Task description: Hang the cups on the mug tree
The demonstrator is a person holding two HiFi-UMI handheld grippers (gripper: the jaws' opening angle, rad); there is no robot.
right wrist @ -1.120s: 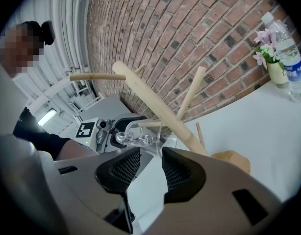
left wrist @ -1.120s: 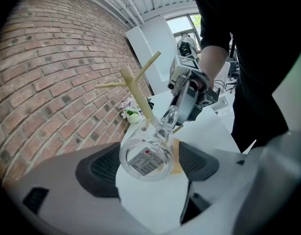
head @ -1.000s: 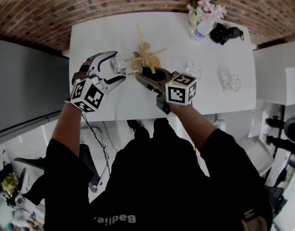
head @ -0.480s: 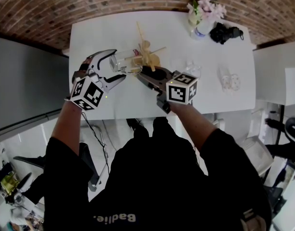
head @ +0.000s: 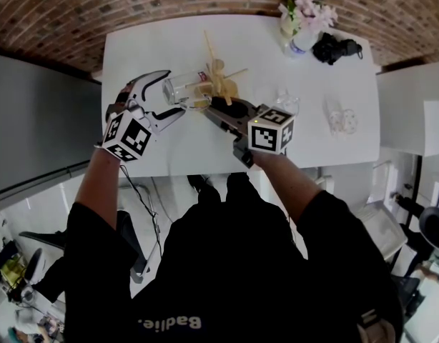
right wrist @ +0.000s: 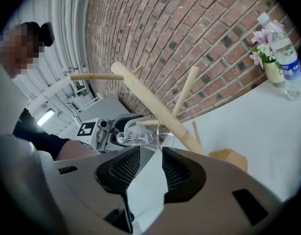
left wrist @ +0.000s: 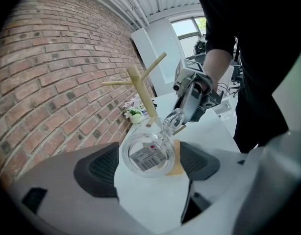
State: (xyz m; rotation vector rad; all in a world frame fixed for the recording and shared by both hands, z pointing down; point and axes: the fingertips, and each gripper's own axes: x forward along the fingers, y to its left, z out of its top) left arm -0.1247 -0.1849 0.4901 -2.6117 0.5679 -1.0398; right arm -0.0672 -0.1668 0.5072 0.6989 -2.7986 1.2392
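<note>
A clear glass cup (head: 182,90) lies on its side between the pads of my left gripper (head: 173,95), which is shut on it. In the left gripper view the cup (left wrist: 148,153) shows its labelled bottom, and its handle (left wrist: 172,121) points at the wooden mug tree (left wrist: 138,87). The handle sits right at a low peg; whether it is over the peg is unclear. My right gripper (head: 223,113) rests at the foot of the mug tree (head: 218,77). Its jaws stand a narrow gap apart with nothing between them. From the right gripper (right wrist: 150,168) I see the cup (right wrist: 140,131) beside the slanting trunk (right wrist: 155,111).
Two more glass cups (head: 287,104) (head: 342,122) stand on the white table (head: 148,48) to the right. A flower vase (head: 292,21), a water bottle (head: 302,43) and a black object (head: 336,48) sit at the far right corner. A brick wall runs behind the table.
My left gripper has carried the cup a little farther from me, toward the tree's pegs. The right gripper has stayed at the tree's foot.
</note>
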